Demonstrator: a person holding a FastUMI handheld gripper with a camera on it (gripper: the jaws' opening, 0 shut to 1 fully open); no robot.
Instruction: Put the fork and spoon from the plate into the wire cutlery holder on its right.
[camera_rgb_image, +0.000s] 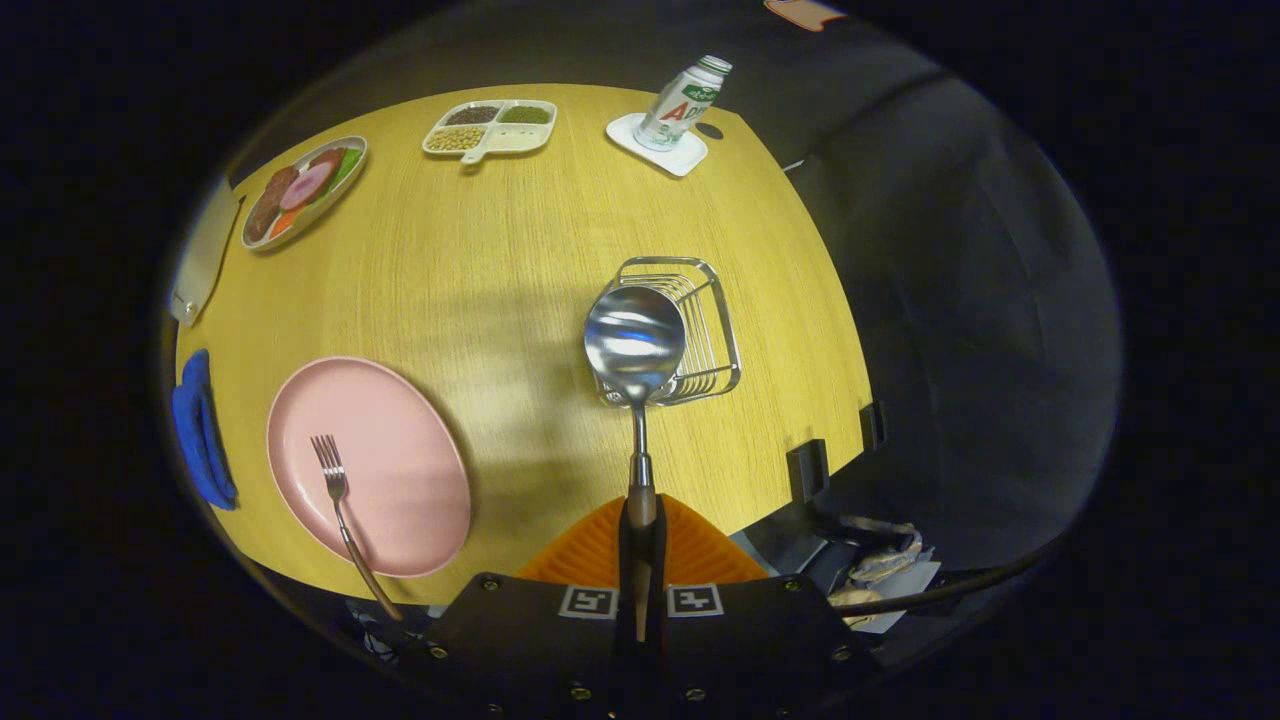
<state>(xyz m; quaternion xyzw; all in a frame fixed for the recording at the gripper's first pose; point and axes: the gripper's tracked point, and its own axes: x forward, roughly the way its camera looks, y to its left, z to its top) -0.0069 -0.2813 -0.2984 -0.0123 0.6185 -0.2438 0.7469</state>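
1. Spoon: its handle is pinched between the pressed-together fingers of the hand-held gripper; the bowl is raised over the near-left part of the wire cutlery holder.
2. Fork: lies on the pink plate, handle overhanging the near rim, well left of the holder.
3. Holder stands on the table.
4. Beyond the holder: a bottle on a white coaster.

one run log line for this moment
gripper: shut on spoon | spoon: bowl over holder | fork: on plate | left: drop spoon, get fork
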